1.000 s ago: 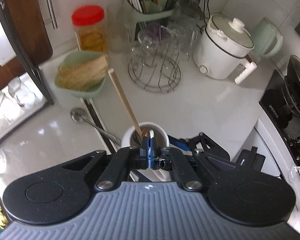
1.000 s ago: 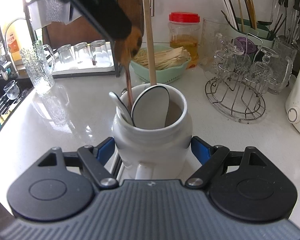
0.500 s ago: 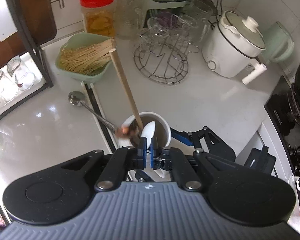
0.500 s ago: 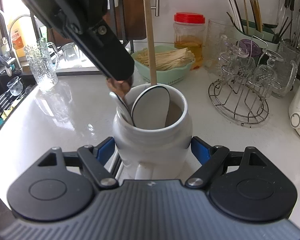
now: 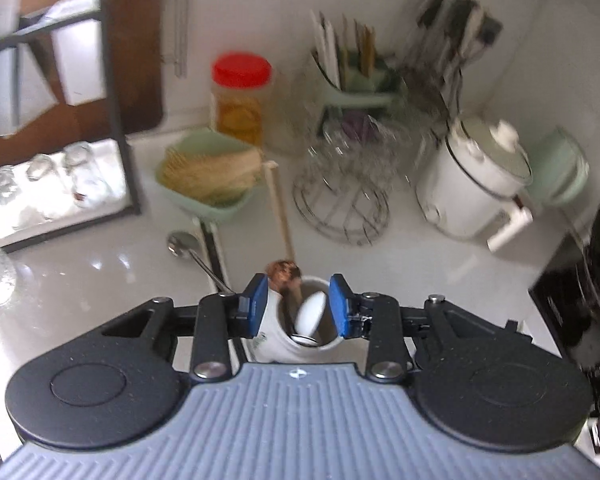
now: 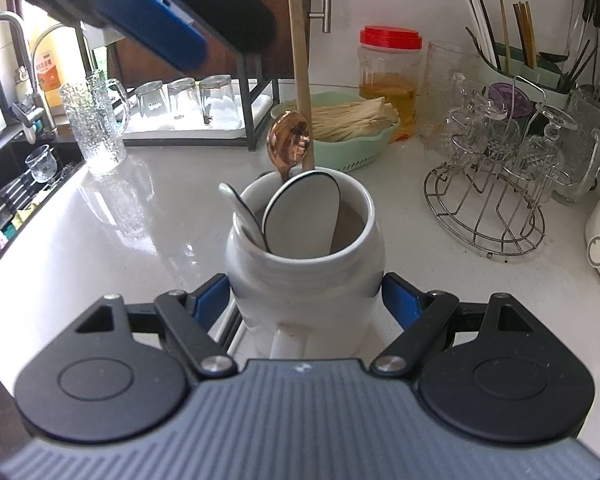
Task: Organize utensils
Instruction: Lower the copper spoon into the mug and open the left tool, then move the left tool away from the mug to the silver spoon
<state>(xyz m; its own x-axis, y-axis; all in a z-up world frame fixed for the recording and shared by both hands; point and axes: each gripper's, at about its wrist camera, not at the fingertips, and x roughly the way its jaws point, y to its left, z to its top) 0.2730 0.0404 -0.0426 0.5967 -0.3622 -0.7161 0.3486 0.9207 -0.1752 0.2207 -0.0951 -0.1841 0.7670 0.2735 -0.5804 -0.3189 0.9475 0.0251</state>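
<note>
A white ceramic jar stands on the counter, and my right gripper is shut on its sides. In the jar stand a copper spoon, a wooden stick, a flat white spoon and a smaller white spoon. My left gripper hovers above the jar with its jaws opening; nothing is pressed between the pads, and the copper spoon rests free in the jar. In the right wrist view a blue left finger pad shows at the upper left. A metal spoon lies on the counter.
A green basket of dried strips, a red-lidded jar and a wire rack of glasses stand behind. A white cooker is at right, a sink and glass mug at left.
My left gripper has let go of the copper spoon, which now stands in the jar. The left jaws have spread and the gripper has drawn back. The right gripper has not moved.
</note>
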